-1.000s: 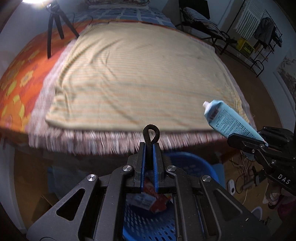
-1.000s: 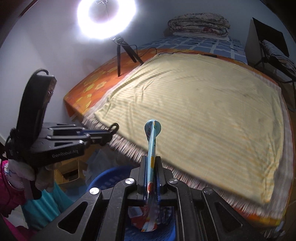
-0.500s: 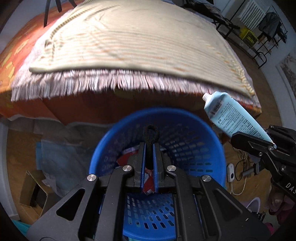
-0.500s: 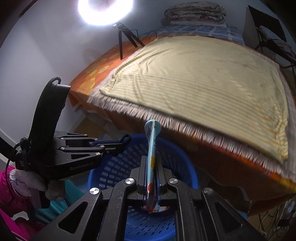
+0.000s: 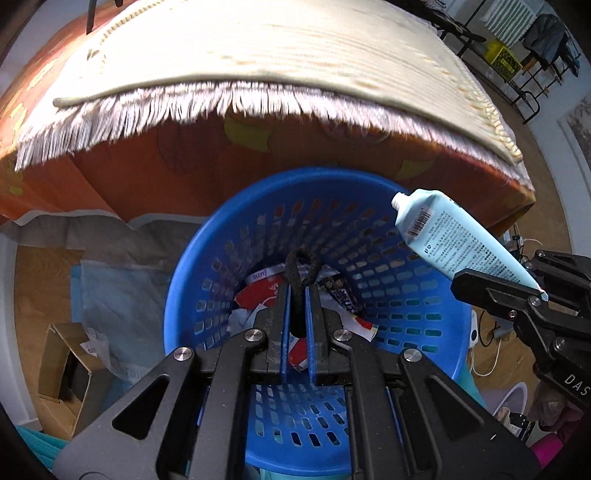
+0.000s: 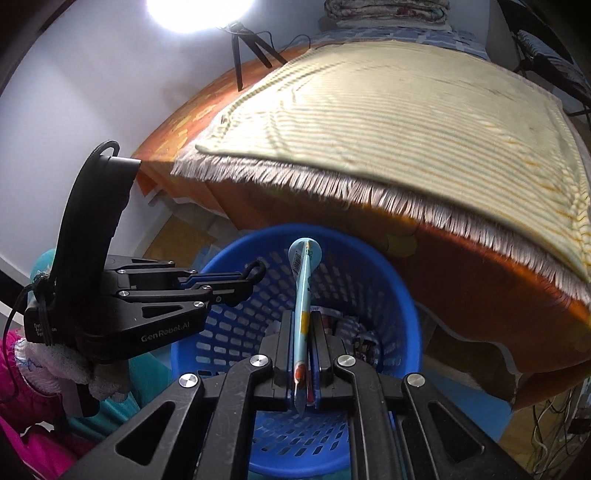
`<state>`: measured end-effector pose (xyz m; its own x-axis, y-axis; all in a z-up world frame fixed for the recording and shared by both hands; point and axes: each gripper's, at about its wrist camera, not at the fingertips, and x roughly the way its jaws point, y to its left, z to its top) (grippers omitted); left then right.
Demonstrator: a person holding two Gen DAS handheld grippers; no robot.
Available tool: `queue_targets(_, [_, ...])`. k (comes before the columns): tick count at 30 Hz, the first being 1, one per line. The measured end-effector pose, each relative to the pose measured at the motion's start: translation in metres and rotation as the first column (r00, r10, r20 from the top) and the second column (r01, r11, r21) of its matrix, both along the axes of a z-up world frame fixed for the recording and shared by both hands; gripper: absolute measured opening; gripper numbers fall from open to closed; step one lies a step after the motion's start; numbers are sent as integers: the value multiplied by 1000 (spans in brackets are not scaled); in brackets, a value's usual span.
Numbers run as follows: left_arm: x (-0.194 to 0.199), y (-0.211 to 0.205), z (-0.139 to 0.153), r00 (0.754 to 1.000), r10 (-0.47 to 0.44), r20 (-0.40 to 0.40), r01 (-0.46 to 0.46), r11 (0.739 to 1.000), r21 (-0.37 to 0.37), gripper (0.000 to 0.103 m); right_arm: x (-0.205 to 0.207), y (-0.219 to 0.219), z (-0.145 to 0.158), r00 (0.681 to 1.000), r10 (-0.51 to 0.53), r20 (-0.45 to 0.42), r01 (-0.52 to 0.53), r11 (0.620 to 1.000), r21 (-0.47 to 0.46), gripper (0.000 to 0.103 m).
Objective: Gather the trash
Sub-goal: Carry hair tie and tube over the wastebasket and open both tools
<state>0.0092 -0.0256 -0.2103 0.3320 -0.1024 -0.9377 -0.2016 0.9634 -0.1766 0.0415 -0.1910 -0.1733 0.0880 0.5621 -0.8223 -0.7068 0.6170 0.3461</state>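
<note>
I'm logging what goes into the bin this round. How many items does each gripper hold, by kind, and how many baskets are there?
Black hair ties, in the left gripper: 1
Light blue tubes, in the right gripper: 1
Blue baskets: 1
Total: 3

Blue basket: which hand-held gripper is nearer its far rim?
Right. The right hand-held gripper, clamping the tube, reaches farther across the blue basket; the left hand-held gripper hangs over its middle.

Ring light [image 6: 201, 13] blown out to white glare at top of right wrist view; wall beside it washed pale. Blanket fringe [image 5: 229, 99] smeared by motion blur in both views. Strong fisheye bending and dark vignette at corners. Laundry basket [image 5: 406, 321] interior sharp, evenly lit.
</note>
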Motion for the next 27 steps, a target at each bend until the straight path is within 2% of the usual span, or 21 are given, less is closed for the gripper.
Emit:
queue_targets(18, [-2,-6,-22,998,-9,-63,9,1000,10,6,2,9,-31,998,-23,-57,21,999,-47,9])
queue_targets(20, [-2,-6,-24,998,-7,-67,8,1000,12,17,3,9,-32,998,-25,-59,22,999,-50,9])
queue_targets(21, [-2,-5,-24,998,-6,-66,7,1000,13,26,3,9,-33,998,-27,-60,23,998,-52,9])
queue_targets(23, [-3,-5,-23,998,-5,-65,6,1000,20,32,3,9,-33,998,-29,-61,25,998,-54,10])
queue_targets(25, [-3,-5,-24,998,-4,-70,6,1000,22,40,4,7,-34,998,-31,-61,28,998,-53,16])
queue_targets(27, [-3,-5,-25,998,-3,-67,5,1000,25,50,3,7,-35,998,-33,-56,30,998,-55,26])
